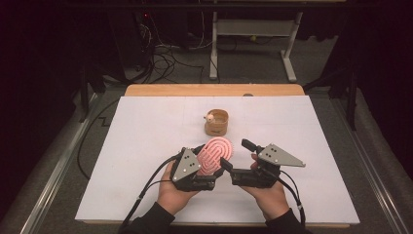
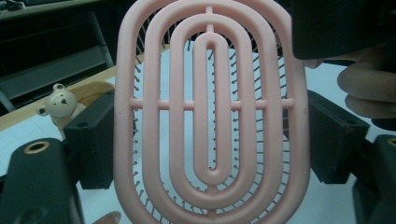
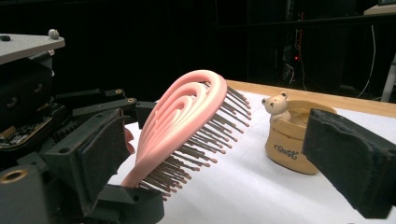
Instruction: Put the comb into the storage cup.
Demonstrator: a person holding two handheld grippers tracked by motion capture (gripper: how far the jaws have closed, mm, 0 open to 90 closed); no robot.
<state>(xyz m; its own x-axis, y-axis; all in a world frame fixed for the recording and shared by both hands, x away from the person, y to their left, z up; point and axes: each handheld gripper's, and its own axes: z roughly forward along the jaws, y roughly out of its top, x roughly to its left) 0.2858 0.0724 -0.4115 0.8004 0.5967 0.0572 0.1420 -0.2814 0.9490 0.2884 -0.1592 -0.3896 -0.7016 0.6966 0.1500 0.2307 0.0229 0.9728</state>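
My left gripper is shut on a pink oval hairbrush and holds it up off the white table, tilted, with the bristles turned away from me. In the left gripper view the brush's ribbed back stands between the two black pads, which press on its edges. Just right of the brush, my right gripper is open. In the right gripper view the brush rises ahead between the wide jaws, bristles to the right, and neither pad touches it.
A small wooden cup with a bear figure on its rim stands on the white sheet beyond the brush. The table's wooden far edge runs behind it. Cables and a desk frame lie on the floor past the table.
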